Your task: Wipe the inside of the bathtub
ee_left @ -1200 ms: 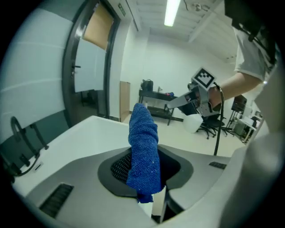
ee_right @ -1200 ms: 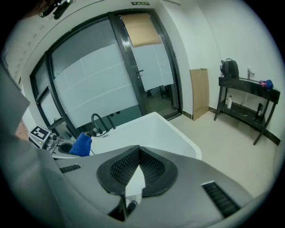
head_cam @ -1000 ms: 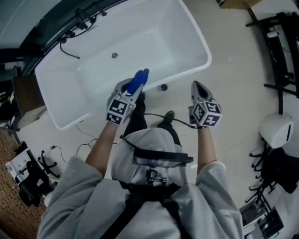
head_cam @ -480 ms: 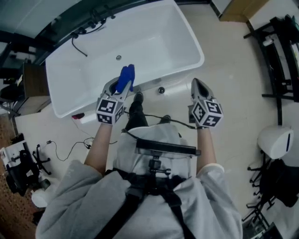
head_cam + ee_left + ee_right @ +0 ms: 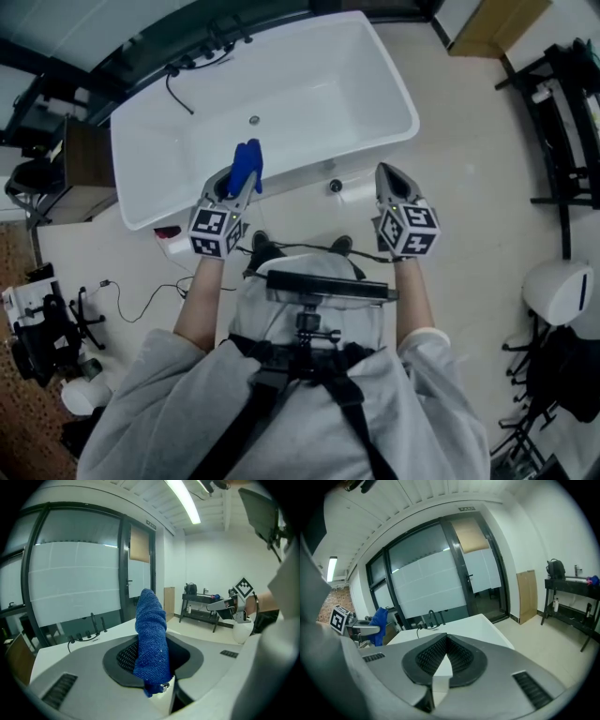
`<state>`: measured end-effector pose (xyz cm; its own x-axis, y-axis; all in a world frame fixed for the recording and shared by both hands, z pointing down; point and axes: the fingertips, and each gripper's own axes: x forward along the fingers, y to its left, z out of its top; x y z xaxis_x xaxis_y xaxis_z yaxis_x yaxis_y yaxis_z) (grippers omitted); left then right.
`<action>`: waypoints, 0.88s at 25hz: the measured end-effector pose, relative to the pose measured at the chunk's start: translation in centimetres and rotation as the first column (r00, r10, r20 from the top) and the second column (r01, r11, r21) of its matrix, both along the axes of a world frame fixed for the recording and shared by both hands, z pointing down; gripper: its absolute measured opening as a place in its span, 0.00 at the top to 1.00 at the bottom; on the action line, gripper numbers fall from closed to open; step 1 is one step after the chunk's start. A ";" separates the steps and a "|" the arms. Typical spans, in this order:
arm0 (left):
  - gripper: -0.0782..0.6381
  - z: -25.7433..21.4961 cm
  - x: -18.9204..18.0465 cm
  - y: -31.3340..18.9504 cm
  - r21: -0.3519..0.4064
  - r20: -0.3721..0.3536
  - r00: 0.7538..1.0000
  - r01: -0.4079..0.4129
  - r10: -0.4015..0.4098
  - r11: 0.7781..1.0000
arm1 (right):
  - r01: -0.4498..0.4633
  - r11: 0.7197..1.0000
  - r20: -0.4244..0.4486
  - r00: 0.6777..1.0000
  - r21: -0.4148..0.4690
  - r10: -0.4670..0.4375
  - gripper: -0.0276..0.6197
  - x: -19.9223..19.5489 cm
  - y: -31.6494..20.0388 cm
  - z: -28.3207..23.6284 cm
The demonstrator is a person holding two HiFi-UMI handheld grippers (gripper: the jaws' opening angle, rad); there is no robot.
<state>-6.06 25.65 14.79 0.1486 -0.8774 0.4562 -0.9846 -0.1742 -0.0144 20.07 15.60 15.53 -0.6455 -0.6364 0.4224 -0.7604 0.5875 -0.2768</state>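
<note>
**Blue cloth clamped in the left gripper, at the tub's near rim**

The person stands at the long near side of the white bathtub. In the head view the tub's long axis runs from lower left to upper right. Its drain shows on the basin floor, and a dark hose hangs over the far rim.

The left gripper has its jaws closed on a blue cloth. In the left gripper view the cloth fills the space between the dark ribbed pads and is pinched at its lower end. The rest stands up out of the jaws as a rolled column. Its long axis follows the gripper's own line, and its free end leans slightly to the left.

From the head view that free end points away from the person towards the tub. It lies over the near rim, on the left half of the tub, and I cannot tell whether it touches the surface.

The right gripper is held to the right, level with the left one and well apart from it. It sits above the floor just outside the near wall. In the right gripper view its jaws meet at the tips with nothing between them.

A black rack stands on the floor to the right of the tub.
</note>
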 end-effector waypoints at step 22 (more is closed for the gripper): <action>0.72 3.0 -16.3 6.5 -0.066 -0.093 0.992 0.084 -0.090 0.994 | 0.052 0.996 -0.129 0.990 -0.065 -0.061 0.95 -14.9 5.2 2.6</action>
